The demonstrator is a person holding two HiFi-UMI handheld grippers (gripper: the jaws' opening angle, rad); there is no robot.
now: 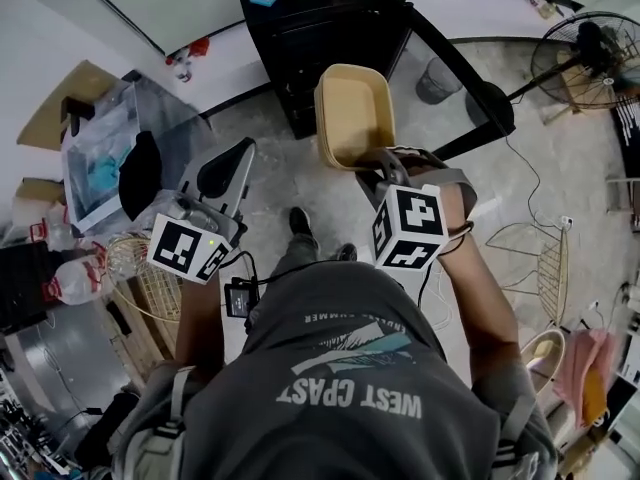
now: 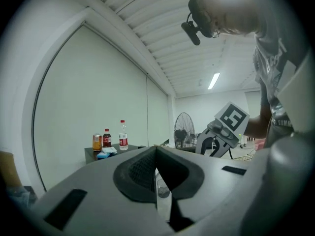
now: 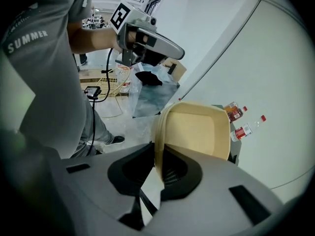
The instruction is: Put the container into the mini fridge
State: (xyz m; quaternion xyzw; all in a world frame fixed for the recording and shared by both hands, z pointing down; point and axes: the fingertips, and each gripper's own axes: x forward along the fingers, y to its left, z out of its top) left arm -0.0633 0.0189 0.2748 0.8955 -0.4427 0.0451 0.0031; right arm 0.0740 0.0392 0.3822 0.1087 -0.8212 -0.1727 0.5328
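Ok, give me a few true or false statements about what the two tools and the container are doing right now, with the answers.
1. The right tool is clamped on the rim of the tan container. True.
2. The left tool holds a bottle. False: its jaws are together with nothing between them.
3. Bottles stand on top of the black cabinet. True.
4. The container is already inside the cabinet. False: it is held in the air in front of it, above the floor.
5. The fan stands on the person's left. False: it is on the person's right.
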